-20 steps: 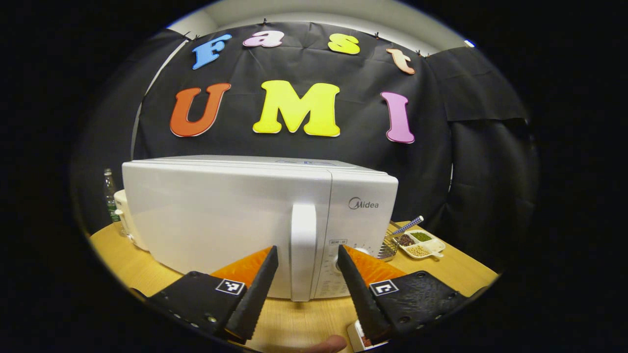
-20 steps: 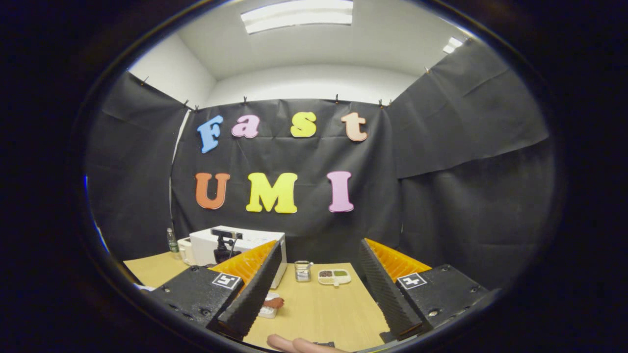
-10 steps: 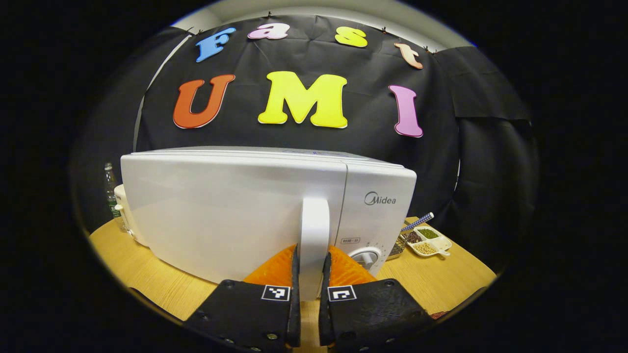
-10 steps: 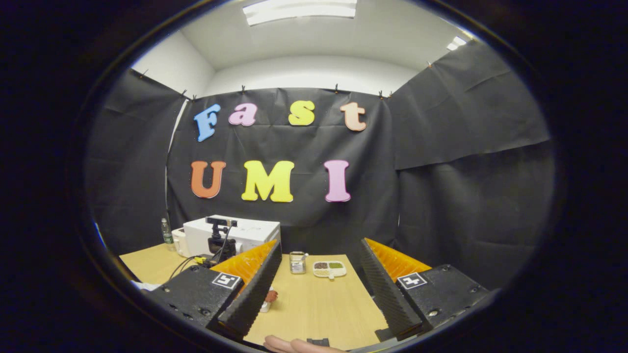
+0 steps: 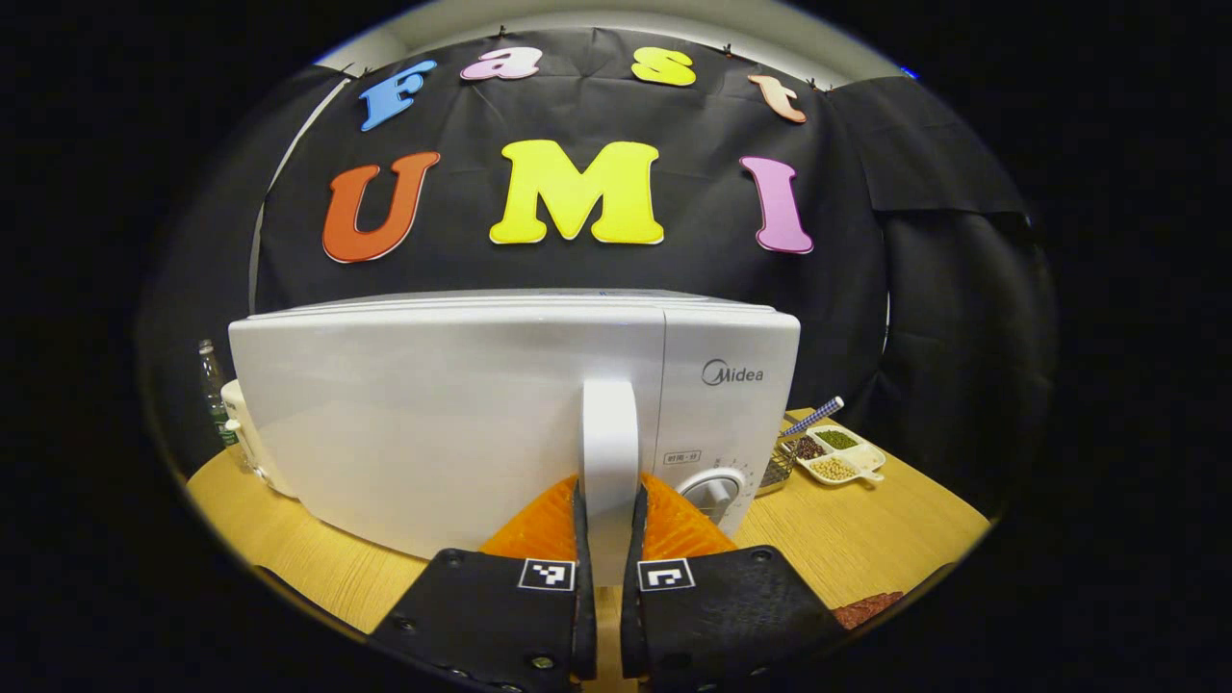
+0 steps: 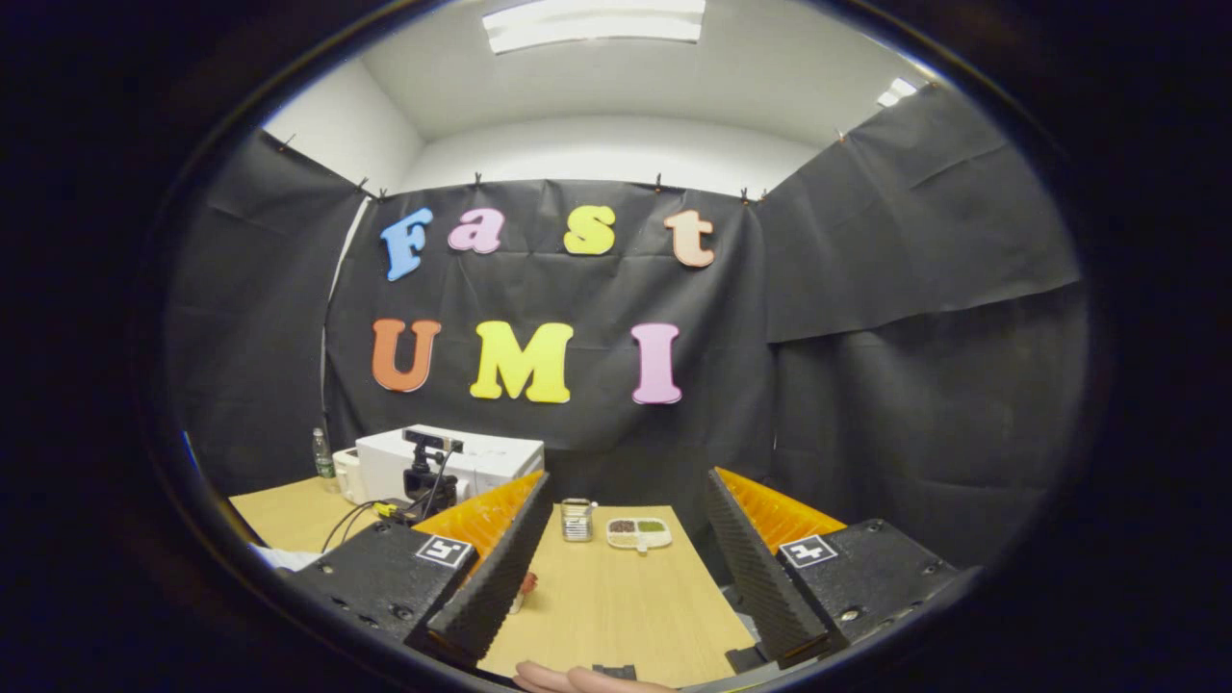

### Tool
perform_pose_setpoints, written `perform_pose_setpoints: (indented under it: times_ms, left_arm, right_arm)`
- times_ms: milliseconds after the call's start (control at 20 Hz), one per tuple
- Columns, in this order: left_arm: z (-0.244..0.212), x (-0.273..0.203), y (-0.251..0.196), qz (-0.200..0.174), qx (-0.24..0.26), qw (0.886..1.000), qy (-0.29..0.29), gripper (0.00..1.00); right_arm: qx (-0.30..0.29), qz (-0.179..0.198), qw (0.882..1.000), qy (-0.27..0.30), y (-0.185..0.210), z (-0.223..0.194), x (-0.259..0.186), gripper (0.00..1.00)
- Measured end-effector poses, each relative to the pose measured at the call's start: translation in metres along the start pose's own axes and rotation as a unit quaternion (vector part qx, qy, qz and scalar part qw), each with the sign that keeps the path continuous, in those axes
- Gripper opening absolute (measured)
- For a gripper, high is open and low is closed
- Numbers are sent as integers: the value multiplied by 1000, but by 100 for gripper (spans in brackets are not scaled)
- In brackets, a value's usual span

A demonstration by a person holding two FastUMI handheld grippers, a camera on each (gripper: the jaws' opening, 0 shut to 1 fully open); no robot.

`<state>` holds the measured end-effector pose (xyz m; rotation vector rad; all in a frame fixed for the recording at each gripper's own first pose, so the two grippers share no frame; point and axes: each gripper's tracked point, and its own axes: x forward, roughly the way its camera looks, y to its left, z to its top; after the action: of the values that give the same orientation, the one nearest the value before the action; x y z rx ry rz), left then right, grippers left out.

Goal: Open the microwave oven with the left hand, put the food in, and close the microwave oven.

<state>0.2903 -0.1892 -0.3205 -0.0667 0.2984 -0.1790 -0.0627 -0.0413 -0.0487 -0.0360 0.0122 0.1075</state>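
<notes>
Both left gripper (image 5: 606, 539) fingers pinch the microwave door handle (image 5: 609, 452); pull it steadily along the hinge arc, keeping your spread right gripper (image 6: 624, 558) clear.

White microwave oven (image 5: 433, 414) upright on table, door shut, handle (image 5: 609, 452) vertical

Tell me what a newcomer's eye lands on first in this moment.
The white microwave sits large in the left gripper view, door shut, with the left gripper clamped on its upright handle. In the right gripper view, the right gripper hangs open above the wooden table.
</notes>
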Motion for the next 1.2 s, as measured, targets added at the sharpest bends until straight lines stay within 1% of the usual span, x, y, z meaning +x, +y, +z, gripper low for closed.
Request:
perform_pose_setpoints:
  times_ms: [50,100,200,250,300,350,400,450,500,600,750,800,850,900,950,1000,1050,1100,1150,1200]
  left_arm:
    - [5,-5,1,5,-6,1000,-18,10]
    - [1,-10,2,1,-2,1000,-7,9]
    - [-2,-24,1,-14,-6,1000,-19,10]
    - [-6,-32,3,-16,-13,1000,-17,10]
    - [-7,-40,5,-16,-12,1000,-21,10]
    - [-9,-50,8,-16,-5,1000,-23,9]
    - [-10,-58,10,-17,-1,999,-29,9]
    - [-12,-65,13,-18,-1,999,-29,9]
    - [-14,-73,14,-21,-4,999,-28,9]
    - [-18,-90,20,-26,-10,999,-25,9]
    - [-24,-117,35,-26,1,999,-21,9]
    - [-25,-127,41,-27,2,999,-22,9]
    - [-28,-139,47,-29,0,999,-21,9]
    - [-31,-147,53,-31,2,999,-23,9]
    - [-33,-163,64,-31,4,999,-24,13]
    - [-37,-174,75,-30,8,999,-25,13]
    - [-38,-192,90,-24,7,999,-29,19]
    - [-40,-208,108,-15,7,999,-30,19]
    - [-44,-223,124,-6,4,1000,-28,21]
    - [-49,-238,144,9,4,1000,-23,27]
  right_arm:
    - [-3,2,1000,2,1,-4,1,100]
    - [-4,3,1000,3,1,-6,1,100]
    - [-7,10,1000,13,5,-12,3,100]
    - [-7,12,1000,22,6,-18,3,100]
    - [-6,11,999,29,6,-21,4,94]
    - [-5,11,999,34,6,-22,4,100]
    - [-5,7,999,37,6,-23,4,94]
    - [-4,4,999,39,4,-23,5,94]
    - [-2,2,999,38,4,-22,4,100]
    - [-4,-2,999,32,6,-16,2,100]
    - [-6,-2,1000,24,9,-13,-1,100]
    - [-6,-2,1000,22,10,-12,-3,94]
    - [-5,-1,1000,21,11,-11,-3,100]
    - [-4,-1,1000,20,13,-11,-4,100]
    - [-3,0,1000,20,14,-11,-6,100]
    - [-2,0,1000,20,16,-11,-7,100]
    - [-1,1,1000,21,16,-13,-8,94]
    - [-2,2,1000,21,18,-14,-9,100]
    - [-2,3,1000,22,20,-14,-10,100]
    - [-3,3,1000,21,22,-14,-10,100]
